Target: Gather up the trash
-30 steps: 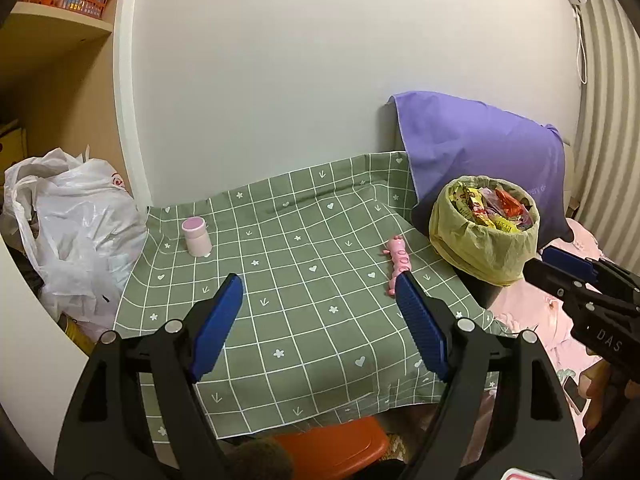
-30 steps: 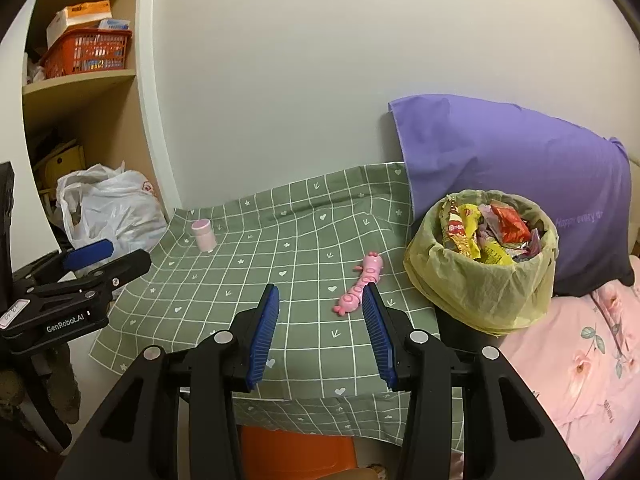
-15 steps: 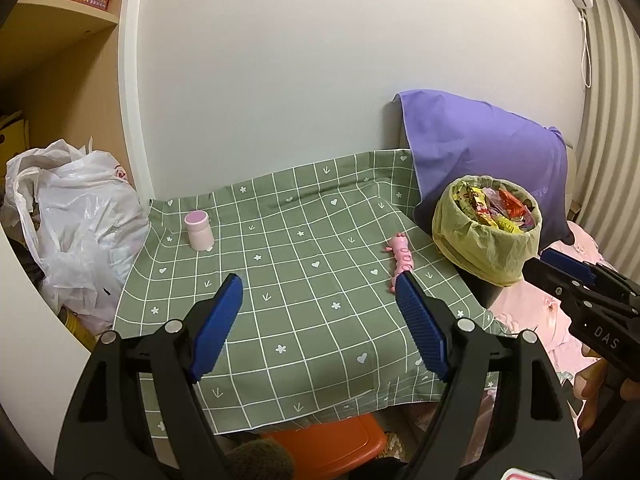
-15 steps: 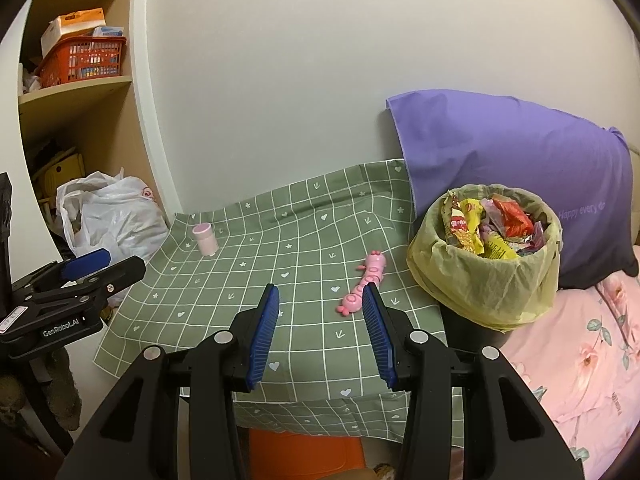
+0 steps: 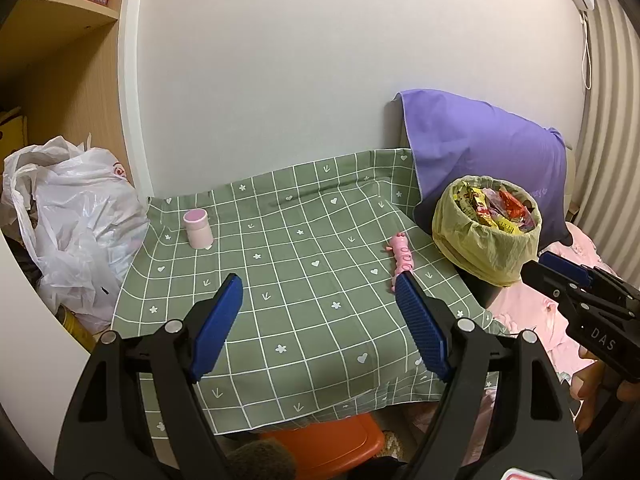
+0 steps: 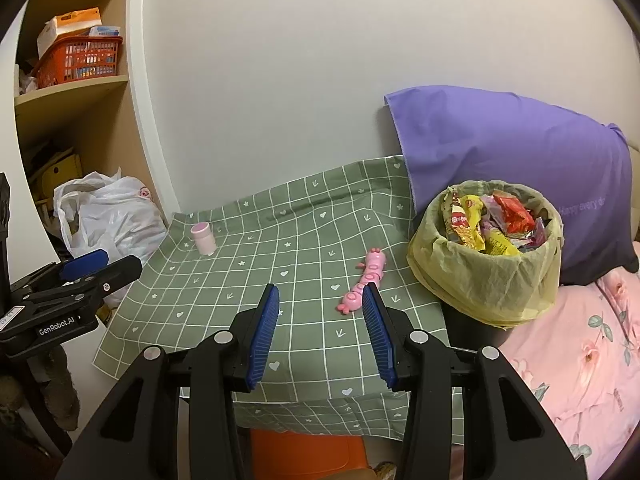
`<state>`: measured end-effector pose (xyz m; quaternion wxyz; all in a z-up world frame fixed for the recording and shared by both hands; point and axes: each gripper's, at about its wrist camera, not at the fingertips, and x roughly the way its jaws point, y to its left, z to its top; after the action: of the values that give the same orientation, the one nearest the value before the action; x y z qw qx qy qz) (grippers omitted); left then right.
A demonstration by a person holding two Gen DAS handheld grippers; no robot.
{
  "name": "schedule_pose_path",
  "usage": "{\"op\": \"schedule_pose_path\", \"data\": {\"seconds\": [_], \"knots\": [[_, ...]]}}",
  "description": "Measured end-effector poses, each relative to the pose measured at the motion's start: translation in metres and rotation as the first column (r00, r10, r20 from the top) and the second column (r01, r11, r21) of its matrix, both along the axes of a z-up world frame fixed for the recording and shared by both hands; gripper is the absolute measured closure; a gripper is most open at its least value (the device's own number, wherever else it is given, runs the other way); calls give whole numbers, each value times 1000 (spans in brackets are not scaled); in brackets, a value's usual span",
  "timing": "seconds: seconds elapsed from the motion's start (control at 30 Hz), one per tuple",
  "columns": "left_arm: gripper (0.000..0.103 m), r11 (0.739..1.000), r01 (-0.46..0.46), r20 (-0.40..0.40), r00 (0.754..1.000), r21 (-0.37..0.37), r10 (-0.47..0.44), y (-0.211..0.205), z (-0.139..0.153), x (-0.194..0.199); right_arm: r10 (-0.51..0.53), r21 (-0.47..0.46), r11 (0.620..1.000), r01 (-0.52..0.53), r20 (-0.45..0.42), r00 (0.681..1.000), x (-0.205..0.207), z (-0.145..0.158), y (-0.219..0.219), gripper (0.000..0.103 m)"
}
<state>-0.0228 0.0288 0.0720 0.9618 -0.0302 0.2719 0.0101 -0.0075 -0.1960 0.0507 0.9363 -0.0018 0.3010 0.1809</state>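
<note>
The bin (image 6: 486, 256), lined with a yellow bag and heaped to the rim with wrappers (image 6: 496, 224), stands at the right of the frame, hard against the counter (image 6: 256, 280) edge and in front of a purple pillow (image 6: 520, 152). On the green checked cloth only two things lie: a pink toy (image 6: 366, 280) right of centre, near the bin, and a pink cup (image 6: 204, 238) upright toward the upper left, well apart from it. My right hand-held gripper (image 6: 320, 328) hovers low in the frame with its jaws part open and nothing between them, the toy just beyond its right tip. My left hand-held gripper (image 5: 320, 320) stands wide and empty above the near cloth. A white plastic bag (image 5: 76, 224) slumps at the left edge, below the shelf (image 6: 72, 88) with its orange basket (image 6: 78, 60); pink bedding (image 6: 580, 360) fills the lower right.

The risks from here, as I judge them: the bin is so full that anything added may slide off the heap or push wrappers over the rim. A sideways knock from my right hand-held gripper could tip it toward the bedding. The toy is thin and lies flat, so a shallow pinch might snag the loose cloth and drag the cup.
</note>
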Motion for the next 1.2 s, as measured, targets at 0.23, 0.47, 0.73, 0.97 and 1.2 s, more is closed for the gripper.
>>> {"op": "schedule_pose_path", "data": {"seconds": [0.23,0.47,0.73,0.97,1.2], "knots": [[28,1000,12,-2,1000,-8,-12,-2,0,-1,-5,-4,1000,5,-6,1000,-1,-1,-1,62],[28,1000,18,-4,1000,-11,-18,-6,0,-3,-8,-3,1000,8,-6,1000,-2,-1,-3,62],[28,1000,16,-1,1000,-12,-16,-8,2,-7,-11,2,1000,11,-8,1000,-4,-1,-5,62],[28,1000,15,1,1000,-10,-15,-9,3,-8,-12,3,1000,12,-7,1000,-5,0,-5,62],[28,1000,16,0,1000,-12,-16,-10,4,-9,-15,6,1000,15,-6,1000,-6,0,-9,62]]}}
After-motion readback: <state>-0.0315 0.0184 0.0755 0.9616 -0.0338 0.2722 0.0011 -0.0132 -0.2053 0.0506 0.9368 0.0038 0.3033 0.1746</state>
